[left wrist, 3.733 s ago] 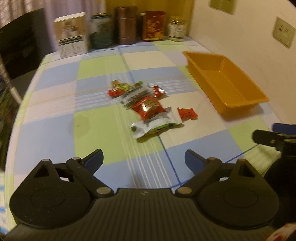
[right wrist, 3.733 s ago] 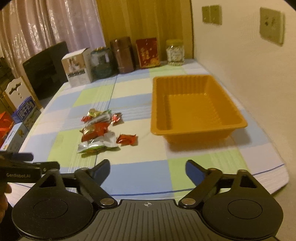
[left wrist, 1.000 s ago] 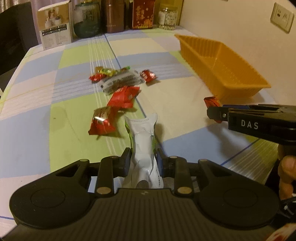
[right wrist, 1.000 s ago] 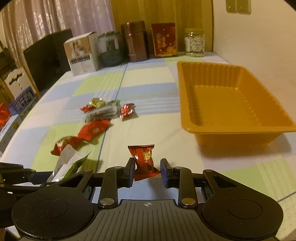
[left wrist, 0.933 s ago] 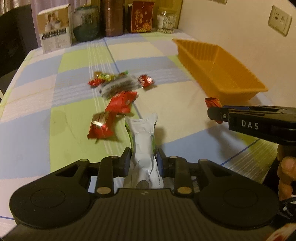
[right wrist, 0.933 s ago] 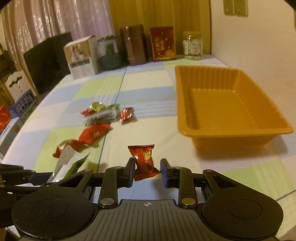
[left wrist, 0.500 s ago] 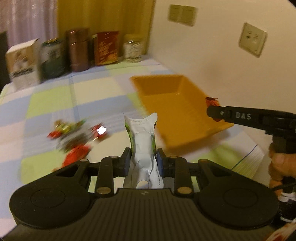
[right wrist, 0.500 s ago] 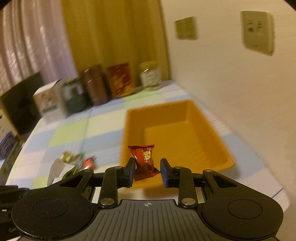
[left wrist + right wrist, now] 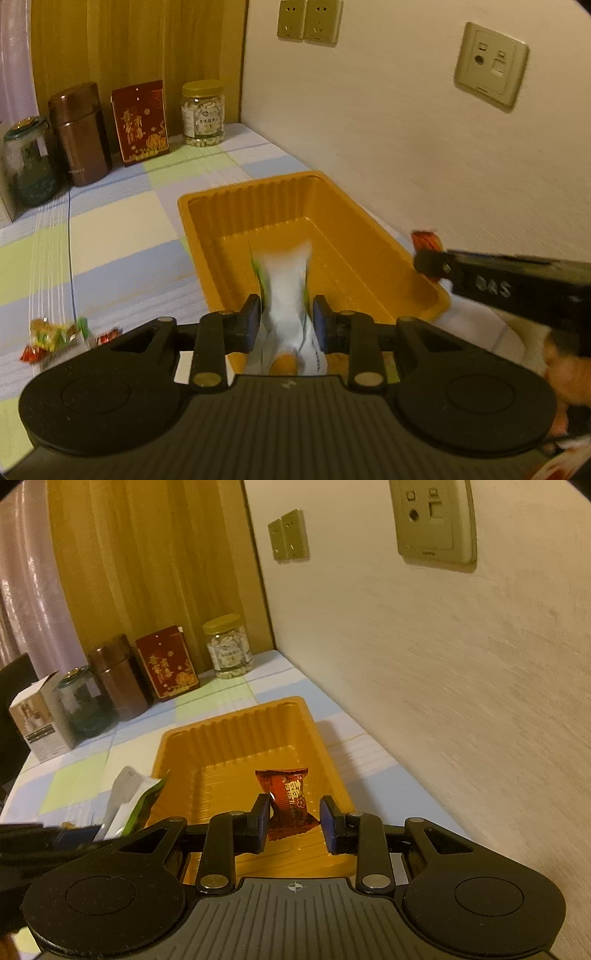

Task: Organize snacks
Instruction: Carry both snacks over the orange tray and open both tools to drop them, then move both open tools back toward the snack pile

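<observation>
On checked tablecloth (image 9: 122, 229) beside wall (image 9: 388, 129), orange tray (image 9: 373, 236).

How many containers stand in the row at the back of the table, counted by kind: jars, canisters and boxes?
Jars: 2 (green glass jar, clear jar with yellow lid)
Canisters: 1 (brown canister)
Boxes: 2 (white box, red box)
Total: 5
</observation>
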`<state>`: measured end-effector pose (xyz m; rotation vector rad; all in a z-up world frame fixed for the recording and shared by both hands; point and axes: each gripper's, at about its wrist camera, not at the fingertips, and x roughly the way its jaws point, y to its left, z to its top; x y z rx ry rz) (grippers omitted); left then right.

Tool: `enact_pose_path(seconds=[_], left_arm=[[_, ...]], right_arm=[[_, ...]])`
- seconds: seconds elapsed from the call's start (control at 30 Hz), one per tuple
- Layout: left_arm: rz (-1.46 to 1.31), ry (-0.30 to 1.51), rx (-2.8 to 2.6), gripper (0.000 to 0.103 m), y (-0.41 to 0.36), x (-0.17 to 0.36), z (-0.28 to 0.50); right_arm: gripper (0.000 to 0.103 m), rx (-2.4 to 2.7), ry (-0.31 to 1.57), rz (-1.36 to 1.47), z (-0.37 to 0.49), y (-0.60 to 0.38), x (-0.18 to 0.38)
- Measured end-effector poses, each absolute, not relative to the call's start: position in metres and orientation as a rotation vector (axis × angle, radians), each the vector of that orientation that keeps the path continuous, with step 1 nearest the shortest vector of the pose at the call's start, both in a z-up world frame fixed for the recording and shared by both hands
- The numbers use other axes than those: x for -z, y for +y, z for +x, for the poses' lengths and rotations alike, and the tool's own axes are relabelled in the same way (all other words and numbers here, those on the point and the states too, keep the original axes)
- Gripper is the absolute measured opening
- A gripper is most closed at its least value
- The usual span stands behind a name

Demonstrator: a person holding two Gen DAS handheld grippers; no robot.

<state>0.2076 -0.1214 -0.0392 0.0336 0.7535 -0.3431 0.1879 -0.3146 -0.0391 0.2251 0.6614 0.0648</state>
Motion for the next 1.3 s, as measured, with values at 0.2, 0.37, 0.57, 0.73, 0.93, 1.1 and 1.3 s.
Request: enact_pose_path(seconds=[0.2, 0.37, 0.57, 0.73, 0.93, 1.1, 1.3], left_arm=[[0.012, 0.746, 0.310, 0.035, -0.102, 0.038, 0.201], [-0.046, 0.742, 0.249, 0.036, -0.075, 0.036, 0.174], [-0.104, 0.739, 0.200, 0.037, -0.053, 0.033, 0.151], [-0.099, 0.742, 0.173, 0.039, -0.046, 0.035, 0.139], [-0.108, 0.759, 0.143, 0.042, -0.033, 0.039, 0.121], [-0.113, 0.764, 0.119, 0.043, -0.024, 0.036, 0.104], [-0.120, 0.754, 0.086, 0.045, -0.008, 0.028, 0.081]], right_arm=[[0.030, -0.067, 0.673, 0.238, 0.187, -0.315, 0.044], [0.030, -0.083, 0.689, 0.251, 0.190, -0.311, 0.047], [0.030, -0.131, 0.696, 0.256, 0.196, -0.301, 0.045], [0.072, -0.184, 0.693, 0.322, 0.199, -0.300, 0.044], [0.075, -0.140, 0.695, 0.327, 0.182, -0.309, 0.037], [0.075, -0.119, 0.693, 0.323, 0.154, -0.310, 0.029], [0.075, -0.133, 0.674, 0.316, 0.122, -0.297, 0.013]])
